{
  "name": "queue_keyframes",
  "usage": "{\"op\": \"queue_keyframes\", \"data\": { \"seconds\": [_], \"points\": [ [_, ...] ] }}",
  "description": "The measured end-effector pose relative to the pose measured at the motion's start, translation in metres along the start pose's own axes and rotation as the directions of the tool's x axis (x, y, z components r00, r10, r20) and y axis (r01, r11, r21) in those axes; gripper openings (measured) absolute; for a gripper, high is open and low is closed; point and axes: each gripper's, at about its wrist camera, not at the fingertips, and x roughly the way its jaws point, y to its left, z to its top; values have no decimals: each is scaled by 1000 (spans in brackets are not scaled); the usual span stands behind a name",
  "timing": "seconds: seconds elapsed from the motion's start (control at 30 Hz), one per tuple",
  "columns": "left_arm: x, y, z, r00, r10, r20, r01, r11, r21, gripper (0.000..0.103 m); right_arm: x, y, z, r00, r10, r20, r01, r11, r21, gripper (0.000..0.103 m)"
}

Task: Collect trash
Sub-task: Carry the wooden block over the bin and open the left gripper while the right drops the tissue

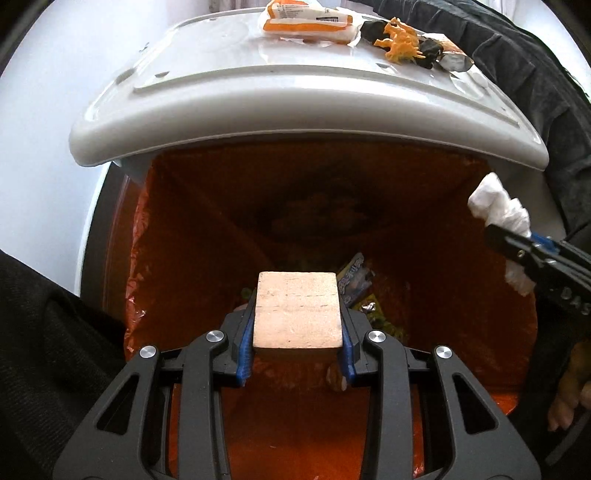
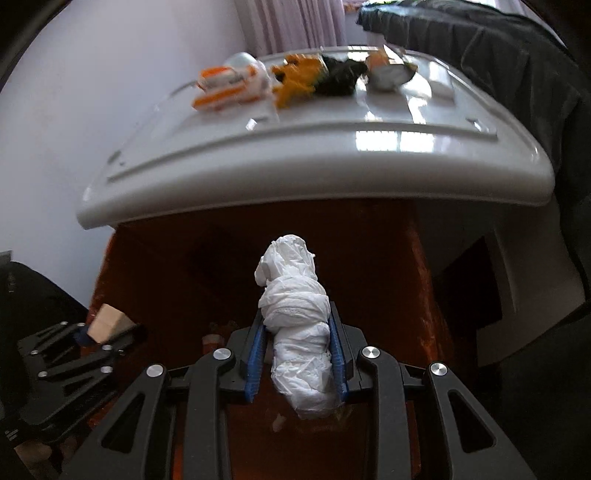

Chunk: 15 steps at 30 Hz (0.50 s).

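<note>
My left gripper (image 1: 297,325) is shut on a tan rectangular block (image 1: 297,314) and holds it over the open bin lined with an orange bag (image 1: 207,236). My right gripper (image 2: 297,343) is shut on a crumpled white tissue wad (image 2: 295,314), also above the orange-lined opening (image 2: 388,266). In the left wrist view the right gripper (image 1: 517,251) with its tissue (image 1: 498,210) enters from the right edge. In the right wrist view the left gripper (image 2: 92,339) with the block (image 2: 107,323) shows at the lower left. Wrappers (image 1: 356,280) lie at the bottom of the bin.
The white bin lid (image 1: 295,99) stands raised behind the opening, with an orange-and-white packet (image 1: 306,20), orange scraps (image 1: 400,40) and dark wrappers (image 1: 432,55) on it. Dark sleeves (image 1: 535,74) frame the right side. A pale wall (image 2: 74,92) lies to the left.
</note>
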Motion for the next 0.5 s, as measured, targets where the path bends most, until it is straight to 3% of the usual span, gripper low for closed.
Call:
{"op": "queue_keyframes", "data": {
  "seconds": [0.3,0.33,0.37,0.43,0.5],
  "points": [
    [7,-2,2,1000,4,-14,-4,1000,-6,34,4,3,-5,1000,12,-20,-13,1000,-14,31],
    [7,-2,2,1000,2,-13,-2,1000,-7,35,5,3,-6,999,17,-28,-17,1000,-13,33],
    [7,-2,2,1000,8,-14,-8,1000,-11,37,7,3,-6,999,14,-44,-14,1000,-12,48],
    [9,-1,4,999,28,-24,-29,999,-26,80,10,2,-5,999,-24,-49,23,1000,-4,70],
    [4,0,5,999,34,3,-34,999,-35,84,5,-1,-3,1000,-14,-19,14,1000,15,69]
  ]
}}
